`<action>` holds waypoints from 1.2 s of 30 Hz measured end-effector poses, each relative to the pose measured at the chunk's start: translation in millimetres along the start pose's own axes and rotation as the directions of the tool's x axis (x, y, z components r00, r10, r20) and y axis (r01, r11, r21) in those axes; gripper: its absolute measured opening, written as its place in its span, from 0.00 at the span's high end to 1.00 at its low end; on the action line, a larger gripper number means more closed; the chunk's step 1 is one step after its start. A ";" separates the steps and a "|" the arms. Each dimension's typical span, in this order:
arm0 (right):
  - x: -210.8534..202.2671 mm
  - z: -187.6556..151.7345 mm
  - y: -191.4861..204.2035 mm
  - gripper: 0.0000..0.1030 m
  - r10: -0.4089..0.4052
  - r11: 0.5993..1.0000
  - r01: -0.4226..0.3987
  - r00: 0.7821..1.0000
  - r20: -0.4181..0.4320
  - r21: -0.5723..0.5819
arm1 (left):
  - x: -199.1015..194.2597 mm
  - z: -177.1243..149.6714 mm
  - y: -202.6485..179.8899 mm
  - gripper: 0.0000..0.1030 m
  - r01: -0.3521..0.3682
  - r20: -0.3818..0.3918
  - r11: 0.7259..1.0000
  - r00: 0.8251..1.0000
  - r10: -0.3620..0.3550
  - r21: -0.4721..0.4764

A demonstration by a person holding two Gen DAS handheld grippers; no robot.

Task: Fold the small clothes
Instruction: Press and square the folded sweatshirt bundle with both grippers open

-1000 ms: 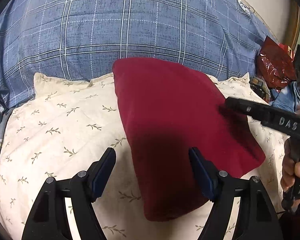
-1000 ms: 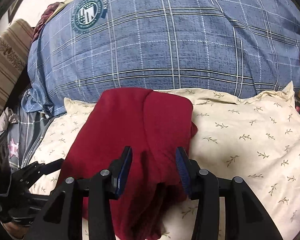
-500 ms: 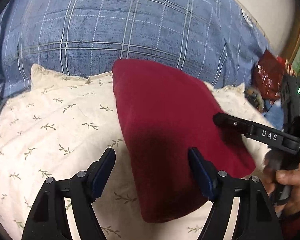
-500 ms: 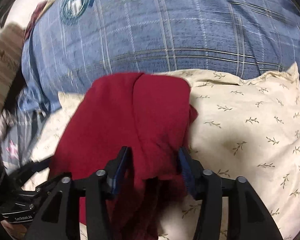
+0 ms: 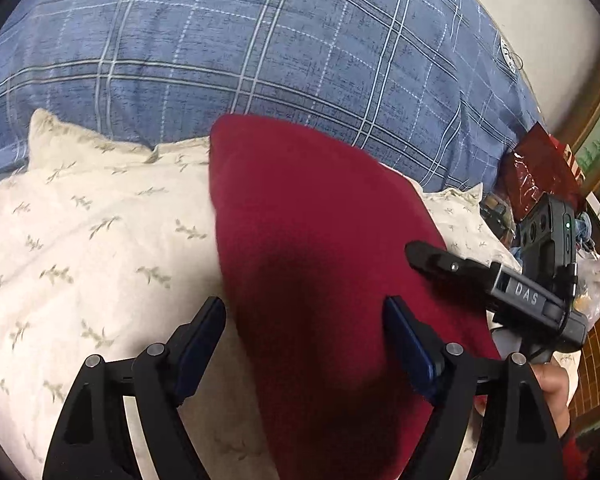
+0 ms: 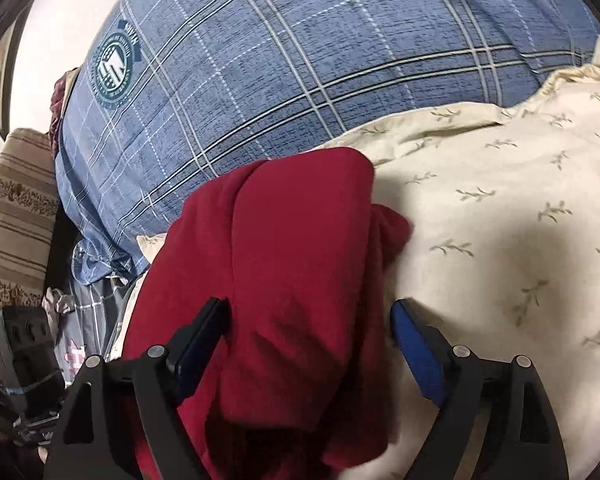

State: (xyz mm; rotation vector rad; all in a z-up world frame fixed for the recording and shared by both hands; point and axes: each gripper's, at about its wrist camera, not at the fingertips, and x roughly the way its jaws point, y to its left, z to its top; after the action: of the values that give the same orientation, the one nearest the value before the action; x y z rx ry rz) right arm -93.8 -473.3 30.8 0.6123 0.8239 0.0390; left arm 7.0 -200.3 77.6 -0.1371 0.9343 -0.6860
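Behind everything the blue plaid pillow [image 5: 260, 48] fills the background, and in front of it lies the cream leaf-print pillow [image 5: 80, 248] that I am working on. The folded dark red garment [image 5: 320, 240] rests on that cream pillow, its long axis running from the plaid pillow back toward me, so it lies straight ahead of both tools. My left gripper [image 5: 304, 340] is spread wide, holding nothing, with the cloth's near end between its fingers. My right gripper [image 6: 310, 344] is likewise released, straddling the garment's thicker, layered edge. In the left view the right tool reaches over the cloth's right edge, so I judge it the nearer one for any final tuck or lift.
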 end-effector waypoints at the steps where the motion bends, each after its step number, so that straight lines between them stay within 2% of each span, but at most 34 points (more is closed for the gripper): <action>1: 1.6 1.0 0.4 0.14 0.002 1.000 -0.002 1.000 -0.002 -0.003 | 2.6 2.7 0.2 0.19 0.000 0.000 1.000 1.000 0.000 0.008; 8: 6.4 1.5 0.0 0.09 0.016 1.000 -0.016 1.000 0.005 -0.010 | 19.1 10.9 -2.3 0.17 -0.010 -0.003 0.999 1.000 0.010 0.033; 15: 7.7 1.4 0.5 0.09 0.029 0.999 -0.029 1.000 0.005 -0.022 | 25.2 11.9 1.7 0.17 0.009 -0.009 1.000 1.000 -0.009 0.014; 16: 7.6 0.7 1.6 0.13 0.030 0.999 -0.030 1.000 0.007 -0.025 | 25.4 11.4 2.0 0.20 0.013 -0.004 1.000 1.000 -0.013 0.013; 17: 8.1 0.0 3.1 0.27 0.041 0.999 -0.041 0.999 0.005 -0.031 | 25.2 10.7 2.2 0.22 0.014 -0.002 1.000 1.000 -0.014 0.013; 18: 8.4 -1.0 6.1 0.34 0.054 0.998 -0.054 0.999 0.002 -0.037 | 25.2 10.2 2.1 0.29 0.012 -0.001 1.000 1.000 -0.012 0.015; 20: 5.6 -2.3 18.1 0.46 0.007 0.996 -0.005 1.000 0.023 -0.087 | 19.6 9.3 -1.0 0.40 0.000 0.007 1.000 1.000 0.000 0.029; 22: -2.2 -3.6 41.0 0.52 -0.056 0.981 0.065 0.997 0.055 -0.182 | 7.2 7.7 -5.9 0.53 -0.010 0.020 0.999 1.000 0.009 0.050; 25: -21.5 -5.6 61.0 0.58 -0.025 0.976 0.043 0.996 0.088 -0.211 | -22.9 -0.2 -7.6 0.58 0.012 0.024 0.999 1.000 -0.013 0.041; 28: -50.9 -14.3 79.5 0.58 0.052 0.980 -0.037 0.996 0.071 -0.194 | -61.9 -17.2 -7.8 0.59 0.010 0.018 0.999 1.000 -0.010 0.038; 30: -63.3 -26.2 93.1 0.58 0.073 0.975 -0.062 0.996 0.041 -0.215 | -90.4 -33.4 -8.6 0.61 -0.017 0.028 0.999 0.999 0.016 0.047; 33: -69.6 -51.1 108.2 0.58 0.061 0.972 -0.066 0.998 -0.030 -0.225 | -123.0 -62.1 -3.8 0.66 -0.049 0.037 0.998 0.998 0.048 0.034; 34: -68.7 -62.7 109.5 0.54 0.069 0.975 -0.079 0.996 -0.054 -0.209 | -128.7 -70.5 -2.4 0.67 -0.055 0.036 0.998 0.998 0.054 0.026; 35: -67.1 -70.5 110.1 0.44 0.065 0.976 -0.076 0.996 -0.062 -0.206 | -132.6 -80.6 -0.6 0.67 -0.065 0.025 0.998 0.998 0.064 0.020; 36: -64.7 -84.0 109.6 0.40 0.018 0.977 -0.030 0.998 -0.054 -0.212 | -134.4 -87.8 -1.9 0.67 -0.077 0.011 0.997 0.997 0.077 0.014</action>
State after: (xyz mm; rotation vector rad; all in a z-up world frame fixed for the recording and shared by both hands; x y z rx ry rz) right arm -175.2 -358.0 88.5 0.4202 0.8501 0.1640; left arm -116.1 -105.9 118.7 -0.0920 0.9198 -0.6203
